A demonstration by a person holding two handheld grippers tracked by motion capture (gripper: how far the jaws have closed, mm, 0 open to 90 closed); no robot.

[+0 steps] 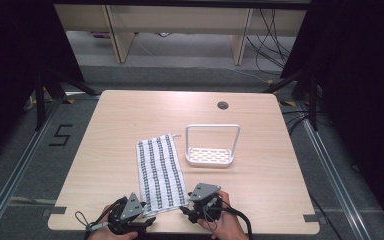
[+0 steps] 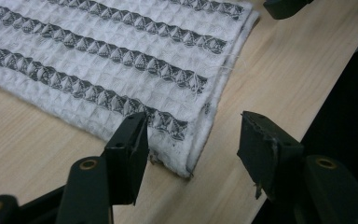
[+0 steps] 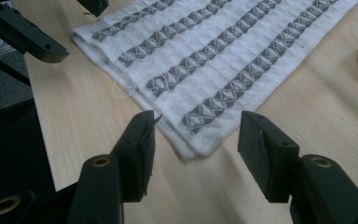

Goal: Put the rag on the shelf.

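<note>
**Both grippers poised at the towel's near corners**

A folded striped towel [image 1: 160, 172] is lying flat on the wooden table [image 1: 110, 125], its far corner close beside a white wire-handled rack [image 1: 211, 146]. The left gripper [image 2: 193, 149] is hanging wide open around the towel's near-left corner, gripping nothing. The right gripper [image 3: 196, 140] is likewise gaping over the near-right corner, empty. A dark grommet hole [image 1: 223, 105] is sitting well beyond.

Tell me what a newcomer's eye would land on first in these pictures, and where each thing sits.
The striped towel lies flat in the middle of the wooden table, its near edge toward the person. The left gripper and the right gripper sit open at that edge's two corners, each corner lying between the jaws in its own gripper view. Just right of the towel's far end stands a white rack with a tall loop handle.
</note>
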